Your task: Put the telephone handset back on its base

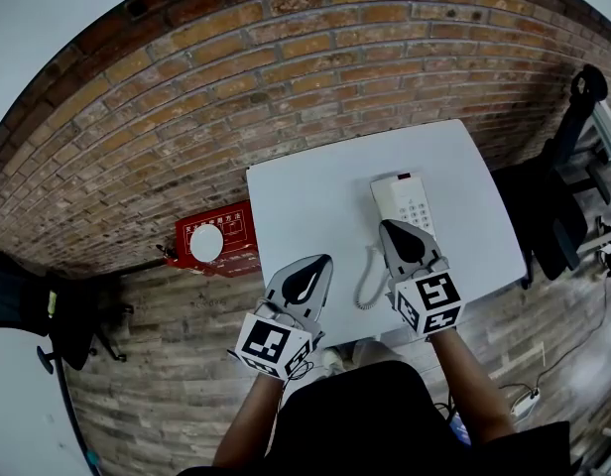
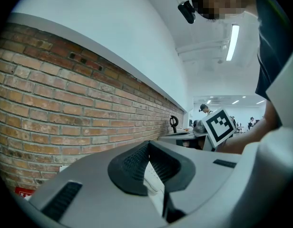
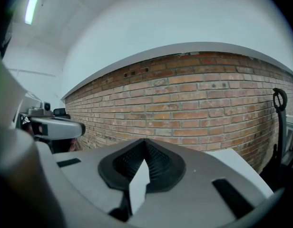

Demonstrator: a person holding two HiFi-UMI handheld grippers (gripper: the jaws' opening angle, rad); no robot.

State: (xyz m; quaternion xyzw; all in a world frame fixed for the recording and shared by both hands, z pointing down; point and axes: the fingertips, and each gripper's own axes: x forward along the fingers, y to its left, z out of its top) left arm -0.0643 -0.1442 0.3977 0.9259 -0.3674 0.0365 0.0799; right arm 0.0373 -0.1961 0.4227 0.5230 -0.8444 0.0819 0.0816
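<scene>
A white telephone point(image 1: 405, 199) with a keypad lies on the white table point(image 1: 305, 201), toward its right side. The handset seems to rest along the left side of the base. Its coiled cord point(image 1: 368, 278) hangs off the table's near edge. My right gripper point(image 1: 392, 226) is raised just over the phone's near end, shut with nothing in it, and hides that end. In the right gripper view the right gripper point(image 3: 145, 147) points level at the brick wall. My left gripper point(image 1: 319, 260) is at the near table edge, left of the cord, shut and empty; the left gripper point(image 2: 149, 148) also faces the wall.
A brick wall point(image 1: 286, 58) runs behind the table. On the floor to the left sits a red box point(image 1: 214, 238) with a white disc. A black chair point(image 1: 28, 305) stands far left, dark furniture point(image 1: 563, 186) far right, and a power strip point(image 1: 524, 400) lies on the floor.
</scene>
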